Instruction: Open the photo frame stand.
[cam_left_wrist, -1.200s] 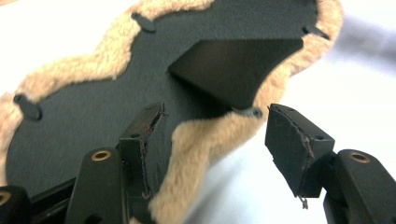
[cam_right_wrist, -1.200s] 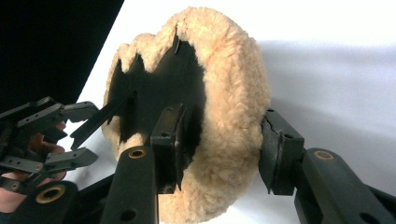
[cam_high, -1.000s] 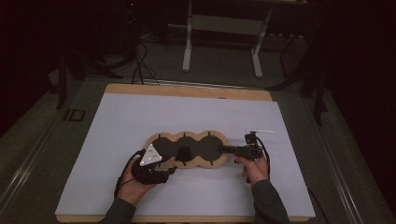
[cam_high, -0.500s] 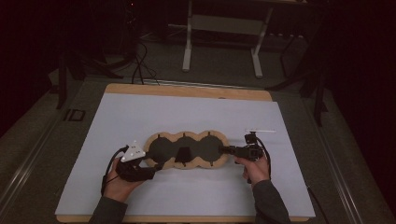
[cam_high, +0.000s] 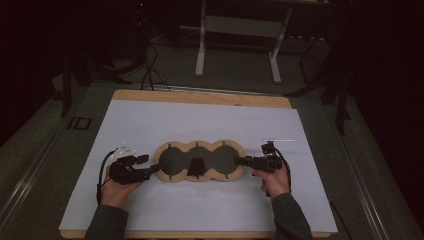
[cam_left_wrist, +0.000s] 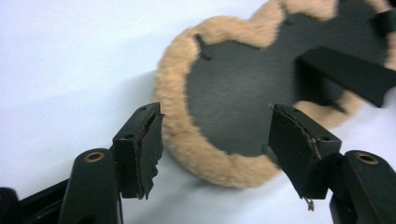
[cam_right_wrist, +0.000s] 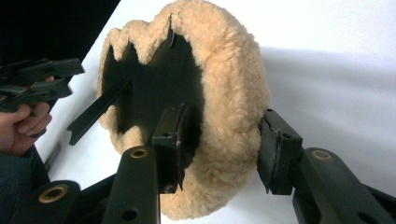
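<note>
pad (cam_high: 200, 161): flat on counter (cam_high: 150, 120), between both claws | handling: light, floppy, fleece rim squashes | left claw (cam_left_wrist: 215, 140): open, just widened, astride its near lobe, untouched | right claw (cam_right_wrist: 224, 140): clamps far rim | grip: rim, both ends

Far end of fleece pad (cam_left_wrist: 205, 154) cut off at top-right edge in left gripper view. Pad's fleece underside hidden against table (cam_high: 200, 125). Black strap (cam_high: 196, 167) too small in high view to tell fastening.

Dim lab or workshop, white-topped wooden table (cam_high: 150, 120), floor cables (cam_high: 150, 70), metal stand legs (cam_high: 202, 50)
</note>
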